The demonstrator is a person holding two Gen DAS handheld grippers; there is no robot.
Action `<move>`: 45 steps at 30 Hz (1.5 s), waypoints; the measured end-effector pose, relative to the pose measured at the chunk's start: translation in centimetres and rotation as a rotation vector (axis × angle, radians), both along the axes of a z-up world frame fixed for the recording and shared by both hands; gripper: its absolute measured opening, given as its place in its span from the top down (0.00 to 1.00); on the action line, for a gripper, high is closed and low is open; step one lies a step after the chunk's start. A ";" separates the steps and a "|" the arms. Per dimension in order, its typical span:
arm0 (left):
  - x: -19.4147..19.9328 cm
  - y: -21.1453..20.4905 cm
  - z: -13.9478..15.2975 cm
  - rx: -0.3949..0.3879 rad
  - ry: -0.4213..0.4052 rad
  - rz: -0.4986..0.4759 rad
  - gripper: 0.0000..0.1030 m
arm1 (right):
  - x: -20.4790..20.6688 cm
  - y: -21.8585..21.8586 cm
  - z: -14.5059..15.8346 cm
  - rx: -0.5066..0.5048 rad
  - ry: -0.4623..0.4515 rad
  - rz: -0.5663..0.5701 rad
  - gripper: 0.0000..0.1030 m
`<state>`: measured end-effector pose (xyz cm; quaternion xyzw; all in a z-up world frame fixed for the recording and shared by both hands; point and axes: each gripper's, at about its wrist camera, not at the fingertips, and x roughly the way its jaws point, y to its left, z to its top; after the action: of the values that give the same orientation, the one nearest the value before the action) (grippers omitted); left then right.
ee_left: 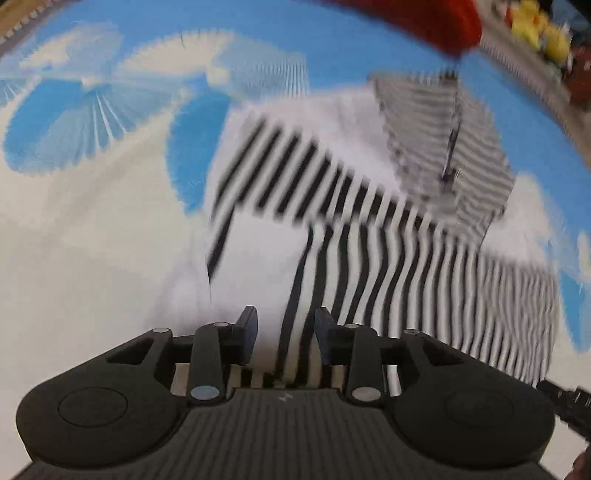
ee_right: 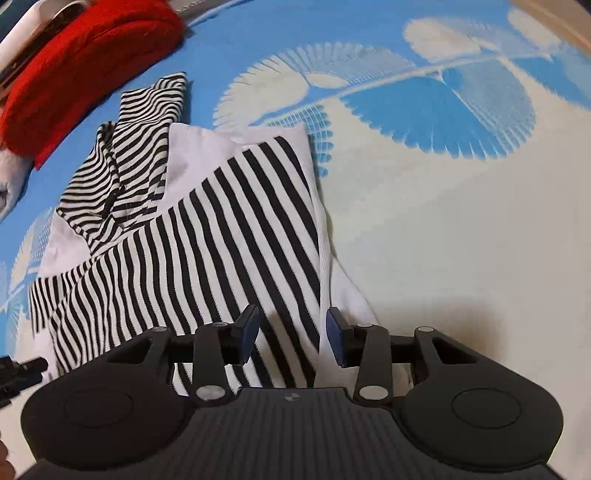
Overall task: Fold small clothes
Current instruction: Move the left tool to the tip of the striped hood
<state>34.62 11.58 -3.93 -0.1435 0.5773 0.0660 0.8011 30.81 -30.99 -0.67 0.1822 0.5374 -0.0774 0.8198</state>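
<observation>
A small black-and-white striped garment (ee_right: 207, 229) with white panels lies partly folded on the blue and cream leaf-print sheet (ee_right: 443, 221). Its finer-striped sleeve part (ee_right: 144, 122) is bunched at the far end. My right gripper (ee_right: 293, 332) points steeply down over the garment's near edge, jaws apart, striped cloth showing flat in the gap and no pad pressing on it. In the blurred left wrist view the same garment (ee_left: 369, 236) spreads ahead. My left gripper (ee_left: 286, 326) hangs over its near white-and-striped edge, fingers apart with nothing pinched.
A folded red garment (ee_right: 85, 55) lies at the sheet's far end, also red garment (ee_left: 436, 22) in the left view. Yellow soft toys (ee_left: 539, 26) sit beyond the bed edge. A white object (ee_right: 22, 40) lies behind the red cloth.
</observation>
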 end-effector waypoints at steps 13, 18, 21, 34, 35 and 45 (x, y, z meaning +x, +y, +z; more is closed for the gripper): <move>0.6 -2.6 6.7 0.066 -0.317 -0.104 0.63 | 0.9 0.9 4.5 -0.159 -0.161 0.084 0.59; 1.2 -2.6 9.3 0.099 -0.427 -0.195 0.63 | 1.1 0.7 7.0 -0.229 -0.235 0.124 0.59; 3.4 -2.9 9.7 0.146 -0.450 -0.237 0.63 | 1.4 0.4 7.9 -0.289 -0.269 0.158 0.59; 27.4 -7.8 4.2 0.160 -0.375 -0.335 0.63 | 1.6 -1.9 7.2 -0.298 -0.223 0.176 0.59; 29.3 -8.2 3.5 0.160 -0.364 -0.324 0.63 | 1.7 -2.0 6.9 -0.298 -0.217 0.177 0.59; 39.4 -11.9 -2.8 0.173 -0.227 -0.302 0.40 | 2.7 -3.2 6.4 -0.266 -0.190 0.164 0.59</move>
<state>74.01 -0.28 -6.71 0.0076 0.4902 -0.0220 0.8713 33.46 -34.20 5.69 0.0343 0.4557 -0.0629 0.8872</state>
